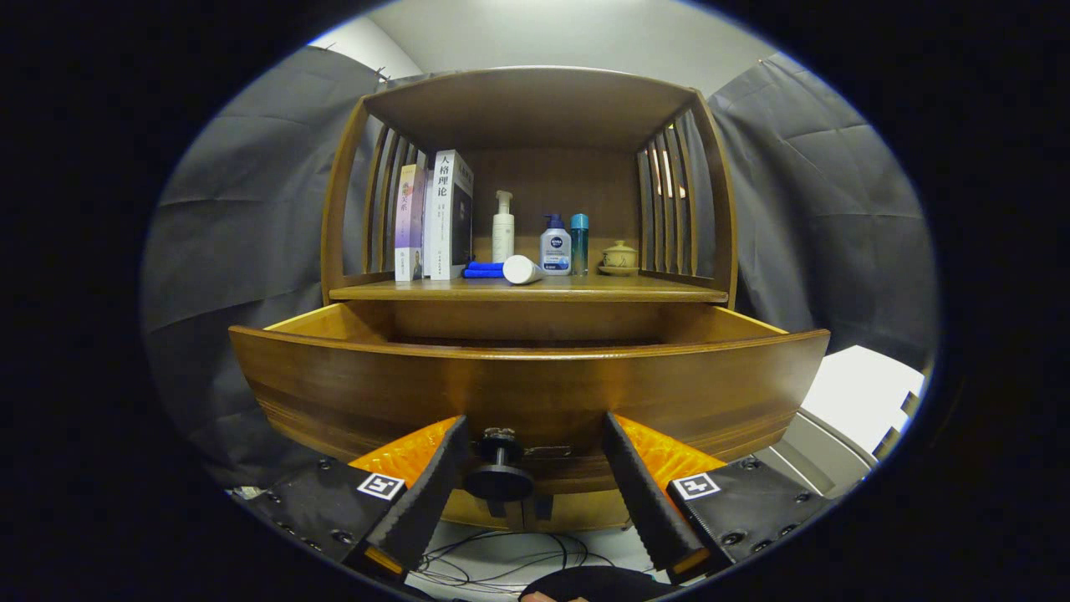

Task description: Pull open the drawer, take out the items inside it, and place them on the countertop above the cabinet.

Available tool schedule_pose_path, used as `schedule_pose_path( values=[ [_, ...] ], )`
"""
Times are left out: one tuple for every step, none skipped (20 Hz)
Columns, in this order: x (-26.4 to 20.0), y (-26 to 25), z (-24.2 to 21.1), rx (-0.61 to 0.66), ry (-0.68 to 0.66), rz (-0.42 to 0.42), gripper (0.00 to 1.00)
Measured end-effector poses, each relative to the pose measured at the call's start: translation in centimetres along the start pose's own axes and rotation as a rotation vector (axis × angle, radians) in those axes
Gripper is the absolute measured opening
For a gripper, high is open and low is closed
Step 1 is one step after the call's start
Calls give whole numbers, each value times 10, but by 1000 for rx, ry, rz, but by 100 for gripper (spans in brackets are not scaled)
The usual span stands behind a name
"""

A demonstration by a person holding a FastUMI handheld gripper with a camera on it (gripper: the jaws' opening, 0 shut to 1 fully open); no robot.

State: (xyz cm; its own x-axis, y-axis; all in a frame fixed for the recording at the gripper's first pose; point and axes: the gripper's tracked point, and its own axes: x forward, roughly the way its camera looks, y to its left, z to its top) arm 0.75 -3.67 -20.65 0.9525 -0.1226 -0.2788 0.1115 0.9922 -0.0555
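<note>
**Drawer out, fingers apart around the knob**

Cabinet point(535, 109) first: wooden, slatted sides, dead ahead at 12 o'clock from my fingers. Its worktop point(669, 293) sits above the drawer; that's the drop zone for the task, and it already carries stuff, so free room matters. Bare wood shows toward 1 o'clock, in front of the lidded pot.

Drawer point(527, 393) is pulled well out toward me, front panel curving across just ahead of the fingers. From this low angle I see only the top rim and inner side walls; the contents are hidden, so I cannot tell what's inside. I judge the camera has to rise before any pick.

On the worktop, biggest down: two books point(435, 217) standing upright at 11 o'clock, leaning on the side slats, which is why they stay up. White pump bottle point(502, 227) near centre. Squat pump bottle point(555, 246) just beside a teal bottle point(579, 242). Lidded pot point(619, 257) at 1 o'clock. White tube point(522, 269) lying on its side, touching a blue cloth point(483, 269).

Gripper point(535, 485): fingers spread apart, clamped on nothing. The dark drawer knob point(499, 468) sits between them, nearer the left finger, not touched by the right. Looks like the pull is finished and the hold let go.

Cables point(501, 560) on the floor below.
</note>
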Motion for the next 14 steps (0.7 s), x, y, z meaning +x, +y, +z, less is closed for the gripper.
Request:
schedule_pose_path(
  values=[
    [6, 0, 3, 0, -3, -2, 100],
    [12, 1, 9, -3, -14, -3, 100],
    [21, 1, 10, -1, -3, -7, 100],
    [24, 2, 9, 6, -2, -10, 100],
    [30, 3, 10, 15, 8, -11, 100],
    [38, 3, 14, 18, 3, -13, 100],
    [45, 5, 13, 10, 10, -17, 100],
    [50, 5, 15, 8, 9, -21, 100],
    [55, 5, 16, 11, 14, -23, 100],
    [61, 6, 17, 12, 11, -25, 100],
    [66, 6, 18, 9, 12, -26, 100],
    [70, 6, 19, 7, 10, -27, 100],
    [75, 6, 20, 5, 7, -28, 100],
    [81, 6, 21, 4, 7, -27, 100]
  ],
)
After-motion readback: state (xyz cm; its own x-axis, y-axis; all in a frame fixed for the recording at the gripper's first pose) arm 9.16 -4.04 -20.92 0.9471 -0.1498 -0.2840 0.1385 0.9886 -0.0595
